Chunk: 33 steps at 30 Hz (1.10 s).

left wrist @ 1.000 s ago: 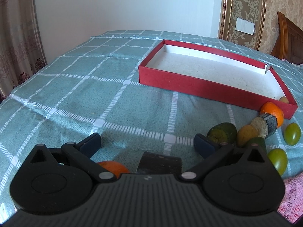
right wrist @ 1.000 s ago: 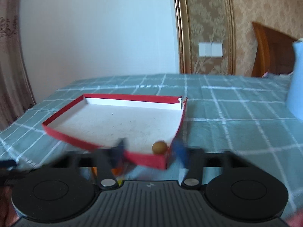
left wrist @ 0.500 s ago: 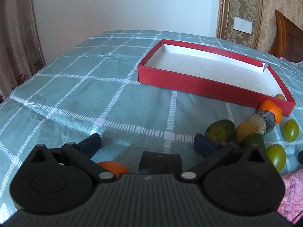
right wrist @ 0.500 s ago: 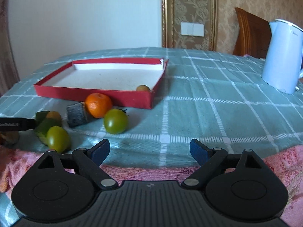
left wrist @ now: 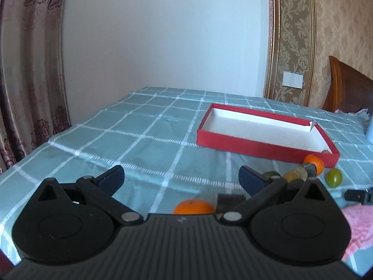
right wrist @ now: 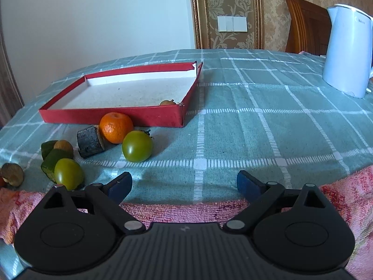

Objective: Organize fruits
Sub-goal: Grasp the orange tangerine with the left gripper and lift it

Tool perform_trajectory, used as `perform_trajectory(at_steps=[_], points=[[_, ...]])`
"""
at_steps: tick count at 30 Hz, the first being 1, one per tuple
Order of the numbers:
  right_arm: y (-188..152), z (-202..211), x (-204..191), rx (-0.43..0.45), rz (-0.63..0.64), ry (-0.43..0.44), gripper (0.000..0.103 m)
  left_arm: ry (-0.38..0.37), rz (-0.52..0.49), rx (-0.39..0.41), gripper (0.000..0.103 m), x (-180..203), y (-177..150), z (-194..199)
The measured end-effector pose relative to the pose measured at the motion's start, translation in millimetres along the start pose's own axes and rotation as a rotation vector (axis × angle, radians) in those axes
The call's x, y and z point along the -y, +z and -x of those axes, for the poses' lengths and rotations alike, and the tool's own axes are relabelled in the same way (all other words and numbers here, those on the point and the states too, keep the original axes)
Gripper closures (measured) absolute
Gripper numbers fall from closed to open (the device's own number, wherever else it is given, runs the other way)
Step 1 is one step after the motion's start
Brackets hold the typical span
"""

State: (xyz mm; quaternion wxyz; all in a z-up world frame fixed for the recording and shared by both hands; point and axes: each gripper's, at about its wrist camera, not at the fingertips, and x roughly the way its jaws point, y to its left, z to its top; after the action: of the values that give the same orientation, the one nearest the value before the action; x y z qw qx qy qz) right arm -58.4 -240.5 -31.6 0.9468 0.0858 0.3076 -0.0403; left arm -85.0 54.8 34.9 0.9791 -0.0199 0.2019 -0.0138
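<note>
The left gripper (left wrist: 181,177) is now higher and further back from the red box (left wrist: 265,148), its view tipped up so that far more wall and curtain show; the box and the fruit cluster sit smaller and lower right, and the orange (left wrist: 193,207) below its jaws is now centred rather than left. The right gripper (right wrist: 184,183), a second ago blurred over the box corner, is now pulled back over the pink towel (right wrist: 186,210); its jaws stand wider, nothing between them.
</note>
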Motion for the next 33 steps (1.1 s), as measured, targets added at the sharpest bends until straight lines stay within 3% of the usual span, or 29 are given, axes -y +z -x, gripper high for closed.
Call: perform_trajectory(at_steps=[5,9,13,16,18,24,33], points=[[-0.3,1.4,2.4,0.006,-0.016,0.014,0.006,-0.067,0.029,0.034,0.003,-19.1,-8.7,13.0],[-0.5,1.8,3.7,0.009,-0.024,0.019,0.006,-0.030,0.032,0.060,0.003,-24.0,-16.4,23.5],[-0.4,1.5,2.8,0.009,-0.021,0.016,0.006,-0.070,0.040,0.080,0.003,-24.9,-22.3,26.0],[-0.5,1.2,2.4,0.010,-0.024,0.018,0.006,-0.030,-0.042,0.043,0.004,-13.1,-23.7,18.1],[-0.6,1.4,3.2,0.009,-0.022,0.017,0.006,-0.014,-0.079,-0.003,0.013,-7.6,-24.6,9.7],[-0.7,0.9,2.8,0.007,-0.016,0.012,0.006,-0.060,-0.160,-0.062,0.017,6.4,-33.7,-0.8],[-0.6,-0.7,0.0,-0.002,0.003,0.001,0.004,-0.093,-0.165,-0.127,0.034,13.4,-36.7,-18.6]])
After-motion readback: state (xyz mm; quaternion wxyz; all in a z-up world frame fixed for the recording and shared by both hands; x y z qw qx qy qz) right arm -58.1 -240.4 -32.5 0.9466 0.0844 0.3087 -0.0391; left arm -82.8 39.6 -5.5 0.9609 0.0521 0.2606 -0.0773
